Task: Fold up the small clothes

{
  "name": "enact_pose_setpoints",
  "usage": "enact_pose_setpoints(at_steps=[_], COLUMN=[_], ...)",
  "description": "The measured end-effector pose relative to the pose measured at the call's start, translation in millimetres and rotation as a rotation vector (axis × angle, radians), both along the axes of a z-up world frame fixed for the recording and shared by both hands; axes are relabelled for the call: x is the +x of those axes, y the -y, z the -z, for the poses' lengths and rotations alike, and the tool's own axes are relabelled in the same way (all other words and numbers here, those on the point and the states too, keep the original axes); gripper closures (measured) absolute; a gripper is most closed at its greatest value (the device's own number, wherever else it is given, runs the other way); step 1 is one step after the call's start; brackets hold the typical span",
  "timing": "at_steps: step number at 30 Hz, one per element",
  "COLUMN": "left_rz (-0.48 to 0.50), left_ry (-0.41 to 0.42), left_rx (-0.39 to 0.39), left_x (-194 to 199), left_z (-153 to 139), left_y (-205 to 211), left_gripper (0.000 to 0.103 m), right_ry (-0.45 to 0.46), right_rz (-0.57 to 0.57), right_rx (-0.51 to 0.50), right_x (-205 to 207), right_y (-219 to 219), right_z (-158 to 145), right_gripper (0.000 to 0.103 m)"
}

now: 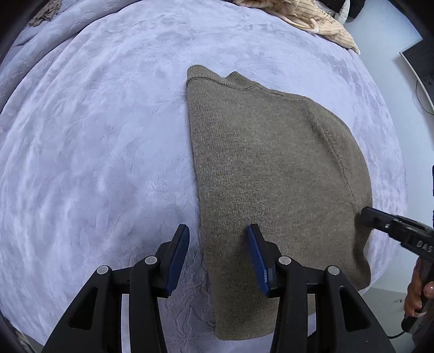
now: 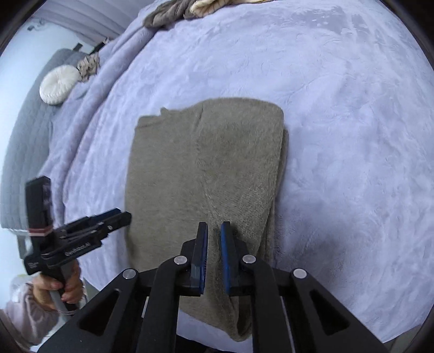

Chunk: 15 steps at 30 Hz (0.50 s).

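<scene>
A taupe knit sweater [image 1: 271, 176] [image 2: 206, 168] lies folded lengthwise on the lavender plush blanket [image 1: 95, 135] [image 2: 339, 122], neck end far and hem near. My left gripper [image 1: 218, 228] stands open astride the sweater's left edge near the hem, one finger over the blanket and one over the knit. In the right wrist view the left gripper [image 2: 119, 217] hovers beside that edge. My right gripper [image 2: 214, 224] is closed to a narrow slit with a ridge of knit running in between its pads. Its tip [image 1: 364, 214] sits at the sweater's right edge.
A beige ribbed garment [image 1: 312, 21] and grey-brown clothes [image 2: 165, 15] lie at the far side of the bed. A round white cushion [image 2: 58, 84] rests by the grey quilted headboard [image 2: 24, 135]. A person's hands [image 1: 417, 296] [image 2: 59, 287] grip the handles. The bed's near edge runs just under the hem.
</scene>
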<state>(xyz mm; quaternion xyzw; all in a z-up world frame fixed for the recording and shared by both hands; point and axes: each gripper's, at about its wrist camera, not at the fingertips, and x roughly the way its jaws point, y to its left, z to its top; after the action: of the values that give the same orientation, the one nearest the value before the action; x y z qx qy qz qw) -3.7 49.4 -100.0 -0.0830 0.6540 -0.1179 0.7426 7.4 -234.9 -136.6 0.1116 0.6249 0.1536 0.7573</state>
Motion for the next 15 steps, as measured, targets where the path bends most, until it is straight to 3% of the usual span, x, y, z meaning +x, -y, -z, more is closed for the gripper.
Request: enact_pose_setpoints(at_steps=[2,4,9,15], left_rz=[-0.011,-0.009,-0.003,-0.018], left_ry=[-0.012,-0.014,-0.026,-0.057], left_rx=[-0.012,-0.004,0.026,0.076], left_x=[0,0,-6,-14], left_z=[-1,-3,-11,-19], left_y=[-1,-1,-3,-4], left_gripper=[0.057,0.057,0.057,0.057], right_ry=[-0.037,-0.069,-0.074,-0.072], right_rz=[0.027,0.085,0.127,0.129], right_rx=[-0.042,-0.004,-0.008,-0.023], right_x=[-5,-7,-14,-17], right_y=[10,25,39,20], right_z=[15,20,4,-12], right_gripper=[0.097,0.097,0.097,0.093])
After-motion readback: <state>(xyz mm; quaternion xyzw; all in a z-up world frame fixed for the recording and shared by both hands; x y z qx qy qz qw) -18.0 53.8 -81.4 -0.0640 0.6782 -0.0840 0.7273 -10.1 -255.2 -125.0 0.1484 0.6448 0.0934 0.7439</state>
